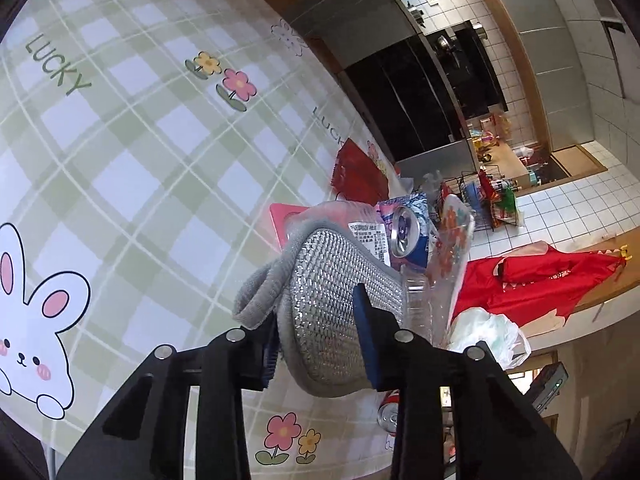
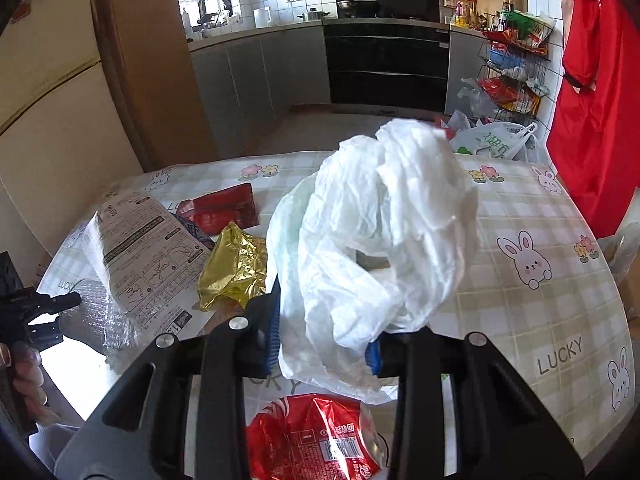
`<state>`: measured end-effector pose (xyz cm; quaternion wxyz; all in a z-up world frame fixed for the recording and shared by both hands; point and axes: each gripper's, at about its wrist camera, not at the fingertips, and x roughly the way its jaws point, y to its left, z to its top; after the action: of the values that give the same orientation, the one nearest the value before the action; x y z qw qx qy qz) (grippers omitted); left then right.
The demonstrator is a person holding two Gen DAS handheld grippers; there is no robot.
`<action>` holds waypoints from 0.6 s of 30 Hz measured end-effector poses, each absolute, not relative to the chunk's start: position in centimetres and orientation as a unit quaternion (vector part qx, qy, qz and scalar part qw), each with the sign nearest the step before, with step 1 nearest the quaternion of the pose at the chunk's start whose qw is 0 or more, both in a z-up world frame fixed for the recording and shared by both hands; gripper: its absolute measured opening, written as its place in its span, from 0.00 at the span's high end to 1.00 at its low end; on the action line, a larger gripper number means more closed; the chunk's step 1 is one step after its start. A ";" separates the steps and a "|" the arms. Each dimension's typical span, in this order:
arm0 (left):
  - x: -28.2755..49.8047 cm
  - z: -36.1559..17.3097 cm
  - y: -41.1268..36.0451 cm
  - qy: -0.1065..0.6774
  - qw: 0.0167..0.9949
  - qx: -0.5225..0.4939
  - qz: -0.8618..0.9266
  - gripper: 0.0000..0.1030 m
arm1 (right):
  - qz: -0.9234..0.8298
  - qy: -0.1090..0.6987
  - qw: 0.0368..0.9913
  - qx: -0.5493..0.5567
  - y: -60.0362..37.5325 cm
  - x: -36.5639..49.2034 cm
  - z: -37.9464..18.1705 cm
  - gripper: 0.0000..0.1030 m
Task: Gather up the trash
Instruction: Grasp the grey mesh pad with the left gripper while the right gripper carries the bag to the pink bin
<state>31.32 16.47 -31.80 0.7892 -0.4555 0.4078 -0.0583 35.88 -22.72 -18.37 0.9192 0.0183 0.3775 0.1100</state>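
Grippers grip separately: right gripper (image 2: 324, 332) clamps the white plastic bag (image 2: 376, 232) aloft for filling; left gripper (image 1: 320, 344) pinches a silver pouch (image 1: 332, 300), probably trash.

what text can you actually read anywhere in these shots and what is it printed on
"LUCKY": printed repeatedly on the checked tablecloth, also seen in the left wrist view.
Instruction sheet: printed lines and diagrams, too small to read.
White label on the clear plastic packaging: too blurred to read.
Crushed red can: characters and a barcode, not legible.
Plastic bag with green print behind the table: green characters, not legible.
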 end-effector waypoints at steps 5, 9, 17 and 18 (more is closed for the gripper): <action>30.1 -28.3 16.5 0.372 0.831 -0.411 -0.043 0.78 | 0.122 0.367 0.922 0.014 -22.2 34.4 -17.5 0.66; 29.1 -24.8 16.2 0.344 0.867 -0.358 -0.037 0.81 | 0.127 0.361 0.924 0.015 -21.8 33.3 -16.7 0.66; 23.9 -16.8 14.0 0.280 0.926 -0.251 -0.042 0.82 | 0.153 0.322 0.934 0.018 -21.4 28.3 -13.5 0.66; 22.9 -16.0 13.7 0.274 0.931 -0.240 -0.041 0.82 | 0.157 0.316 0.936 0.019 -21.3 27.3 -12.9 0.66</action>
<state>22.89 13.68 -16.03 0.9306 -0.2396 0.2738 -0.0406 27.30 -21.27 -12.94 0.9357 0.0188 0.3156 0.1566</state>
